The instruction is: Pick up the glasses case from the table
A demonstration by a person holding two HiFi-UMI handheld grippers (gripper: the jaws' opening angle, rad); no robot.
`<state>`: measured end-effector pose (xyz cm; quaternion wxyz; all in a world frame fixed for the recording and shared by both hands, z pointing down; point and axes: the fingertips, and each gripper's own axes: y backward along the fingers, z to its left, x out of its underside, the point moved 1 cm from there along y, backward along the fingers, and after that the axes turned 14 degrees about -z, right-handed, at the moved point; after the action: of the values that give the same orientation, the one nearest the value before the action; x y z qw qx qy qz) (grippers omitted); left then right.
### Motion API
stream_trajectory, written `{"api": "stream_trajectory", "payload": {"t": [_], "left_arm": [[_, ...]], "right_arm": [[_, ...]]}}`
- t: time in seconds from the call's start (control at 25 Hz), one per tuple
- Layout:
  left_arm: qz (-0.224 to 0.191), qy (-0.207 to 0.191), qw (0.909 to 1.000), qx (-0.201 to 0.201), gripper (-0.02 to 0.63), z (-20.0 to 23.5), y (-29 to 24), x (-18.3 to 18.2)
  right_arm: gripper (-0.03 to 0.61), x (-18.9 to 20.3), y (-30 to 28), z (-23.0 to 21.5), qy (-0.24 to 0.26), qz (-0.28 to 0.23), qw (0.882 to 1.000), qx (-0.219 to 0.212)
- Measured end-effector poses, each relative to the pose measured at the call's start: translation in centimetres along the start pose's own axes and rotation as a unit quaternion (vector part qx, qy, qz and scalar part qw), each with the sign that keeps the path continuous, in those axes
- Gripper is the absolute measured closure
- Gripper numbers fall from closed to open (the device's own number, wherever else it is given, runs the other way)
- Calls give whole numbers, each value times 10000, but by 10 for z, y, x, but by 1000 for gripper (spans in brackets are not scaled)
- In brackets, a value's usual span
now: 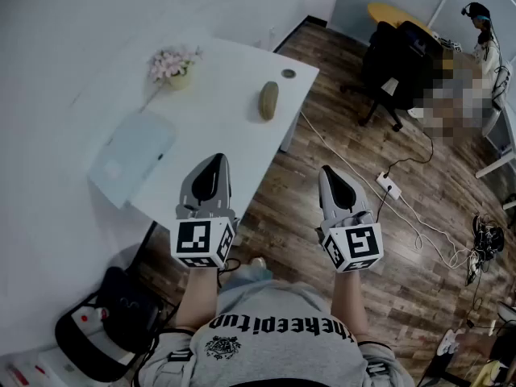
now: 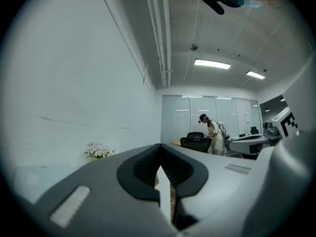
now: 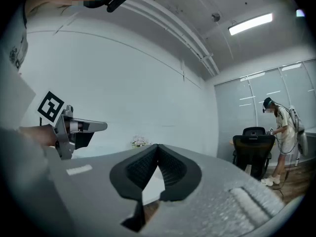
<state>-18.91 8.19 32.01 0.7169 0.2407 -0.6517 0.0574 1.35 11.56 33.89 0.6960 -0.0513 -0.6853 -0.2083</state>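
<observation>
Claw state: left claw (image 1: 218, 159) closed tight, empty; right claw (image 1: 326, 170) same. Both level at counter (image 1: 230, 71) near edge, likely pre-reach. Glasses case (image 1: 268, 101) at 12 o'clock, lying flat, untouched.

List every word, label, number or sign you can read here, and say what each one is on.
"thekeepitup": printed on the person's grey shirt, seen upside down in the head view.
Emblem on the same shirt: too small to read.
Marker cubes on the left gripper and the right gripper: black-and-white square patterns only, no letters or numbers.
Nothing else in the three views carries legible text.
</observation>
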Motion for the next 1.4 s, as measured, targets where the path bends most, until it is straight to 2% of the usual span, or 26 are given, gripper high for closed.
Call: {"api": "stream_trajectory", "payload": {"t": [0.32, 0.64, 1.0, 1.4], "left_arm": [[-43, -2, 9999, 116, 595, 5, -12, -1], [-81, 8, 9991, 420, 595, 9, -21, 1], [-170, 158, 9975, 660, 595, 7, -37, 6], [-210, 164, 9978, 603, 594, 8, -72, 16]], "right_arm": [[577, -1, -11, -2, 21, -26, 10000, 67], [577, -6, -18, 4, -13, -299, 9992, 275], [577, -2, -23, -6, -69, -290, 9985, 469], [577, 3, -56, -37, -148, -365, 9985, 368]]}}
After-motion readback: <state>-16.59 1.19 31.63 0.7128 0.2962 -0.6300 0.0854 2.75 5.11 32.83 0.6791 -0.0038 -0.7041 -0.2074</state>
